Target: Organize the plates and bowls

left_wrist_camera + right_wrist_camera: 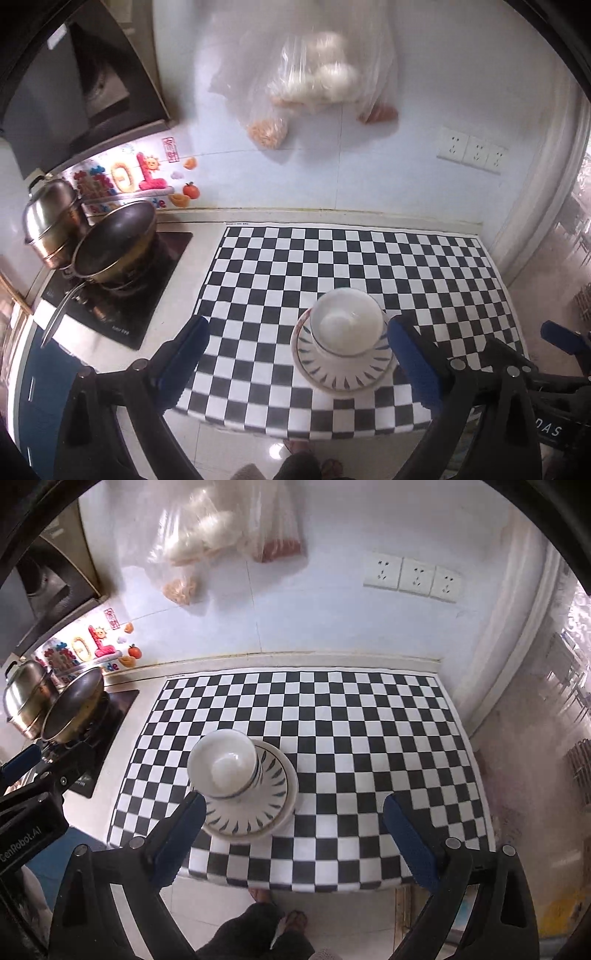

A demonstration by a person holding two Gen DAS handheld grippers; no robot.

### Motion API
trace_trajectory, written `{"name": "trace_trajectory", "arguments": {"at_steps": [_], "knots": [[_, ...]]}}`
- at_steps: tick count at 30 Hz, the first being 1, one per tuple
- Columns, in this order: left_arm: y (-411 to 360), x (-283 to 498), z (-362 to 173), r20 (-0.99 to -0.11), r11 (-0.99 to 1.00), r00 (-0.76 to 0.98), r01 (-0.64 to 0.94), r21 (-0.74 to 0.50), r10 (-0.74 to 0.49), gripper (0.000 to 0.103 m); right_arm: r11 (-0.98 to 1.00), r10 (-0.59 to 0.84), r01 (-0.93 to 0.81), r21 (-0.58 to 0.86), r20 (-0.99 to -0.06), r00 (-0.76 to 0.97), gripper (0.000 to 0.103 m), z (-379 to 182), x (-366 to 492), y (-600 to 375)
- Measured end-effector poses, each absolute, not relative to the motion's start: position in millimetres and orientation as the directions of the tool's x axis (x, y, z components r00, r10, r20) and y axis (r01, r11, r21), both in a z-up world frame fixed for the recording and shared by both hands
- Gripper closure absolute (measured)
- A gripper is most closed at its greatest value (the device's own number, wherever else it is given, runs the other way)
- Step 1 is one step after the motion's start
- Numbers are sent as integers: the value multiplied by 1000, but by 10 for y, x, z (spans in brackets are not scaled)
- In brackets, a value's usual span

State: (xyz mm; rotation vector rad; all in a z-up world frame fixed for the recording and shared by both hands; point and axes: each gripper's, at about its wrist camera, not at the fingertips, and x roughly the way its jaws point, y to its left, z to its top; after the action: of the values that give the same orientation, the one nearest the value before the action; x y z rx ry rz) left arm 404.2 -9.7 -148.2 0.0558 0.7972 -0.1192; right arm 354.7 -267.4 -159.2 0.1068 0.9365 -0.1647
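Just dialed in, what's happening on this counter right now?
A person holds both grippers above the black-and-white checkered mat. The dishes are stacked: white ceramic bowls nested on blue-patterned white plates. The left gripper and right gripper are both open and hold nothing.

The black gripper body [27, 834] at the left edge of the right wrist view has white letters that read "CenRobot.AI". In the left wrist view, another gripper body [550, 432] at the lower right shows only the letters "DAS". The bright wall stickers [129, 177] by the stove have big shapes like "LOL" and small words too blurry to read. The stove [122, 325] has tiny white print that cannot be read
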Motion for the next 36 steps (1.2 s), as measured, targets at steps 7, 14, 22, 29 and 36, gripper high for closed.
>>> {"name": "trace_trajectory", "arguments": {"at_steps": [7, 14, 22, 29, 36], "knots": [[62, 3461, -1230, -684, 997, 727, 71, -14, -61, 4, 983, -121, 182, -4, -763, 635, 4, -1215, 2897, -2582], [264, 2953, -1064, -658, 998, 751, 61, -4, -49, 4, 983, -134, 183, -7, -708, 693, 4, -912, 2344, -2354], [557, 2392, -946, -631, 993, 774, 109, 54, -50, 4, 972, -165, 236, 14, -677, 718, 4, -740, 1667, -1961], [867, 1806, -829, -594, 985, 800, 156, 71, -84, 4, 960, -216, 280, -3, -642, 735, 4, -621, 967, -1538], [1101, 1308, -772, -597, 976, 791, 208, 58, -133, 4, 950, -259, 312, -30, -635, 728, 4, -544, 291, -1167]]}}
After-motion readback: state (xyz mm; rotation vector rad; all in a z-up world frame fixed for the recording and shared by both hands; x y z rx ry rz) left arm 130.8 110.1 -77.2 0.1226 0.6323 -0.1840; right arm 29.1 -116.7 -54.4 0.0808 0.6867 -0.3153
